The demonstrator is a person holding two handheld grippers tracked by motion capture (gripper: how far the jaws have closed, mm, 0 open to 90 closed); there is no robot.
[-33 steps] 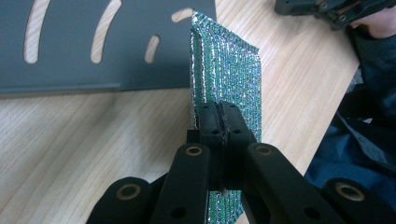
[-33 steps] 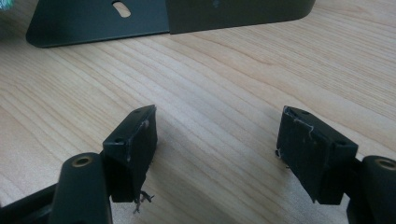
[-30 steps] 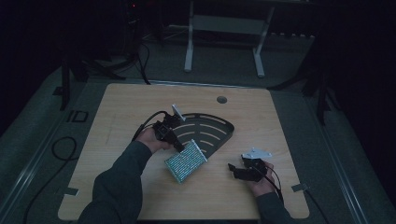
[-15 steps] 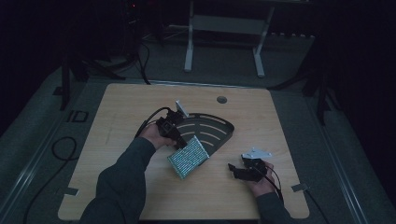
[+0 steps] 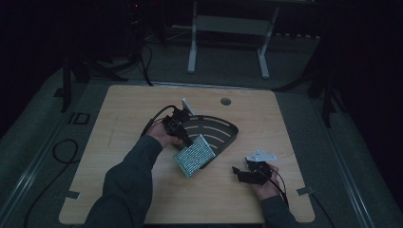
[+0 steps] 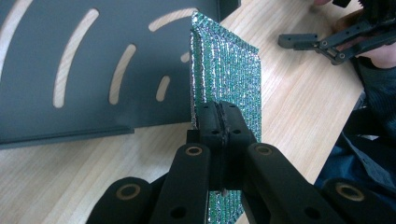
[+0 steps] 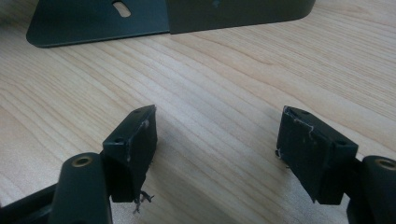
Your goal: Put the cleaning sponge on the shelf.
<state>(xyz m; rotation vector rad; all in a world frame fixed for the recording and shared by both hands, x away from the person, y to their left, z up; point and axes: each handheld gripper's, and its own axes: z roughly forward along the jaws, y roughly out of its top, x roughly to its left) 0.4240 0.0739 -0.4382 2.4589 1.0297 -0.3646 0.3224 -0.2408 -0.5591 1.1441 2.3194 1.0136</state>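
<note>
A glittery green rectangular pad point(image 5: 194, 155) point(image 6: 229, 79) is held on edge by my left gripper point(image 5: 189, 144) point(image 6: 219, 122), whose jaws are shut on its near edge. The pad hangs over the front rim of a dark slotted quarter-round metal shelf point(image 5: 216, 131) point(image 6: 79, 60) lying on the wooden table point(image 5: 142, 109). My right gripper point(image 5: 241, 173) point(image 7: 217, 135) rests low near the table's front right, open, with bare wood between its fingers. The right gripper point(image 6: 327, 42) also appears far off in the left gripper view.
The shelf's edge point(image 7: 163, 18) lies ahead of the right gripper. A round cable hole point(image 5: 225, 101) sits at the table's back. A metal stand point(image 5: 228, 28) is on the floor beyond the table. Cables point(image 5: 62, 156) trail on the floor at left.
My left gripper has carried the green pad slightly right and toward the shelf. The right gripper has stayed in place.
</note>
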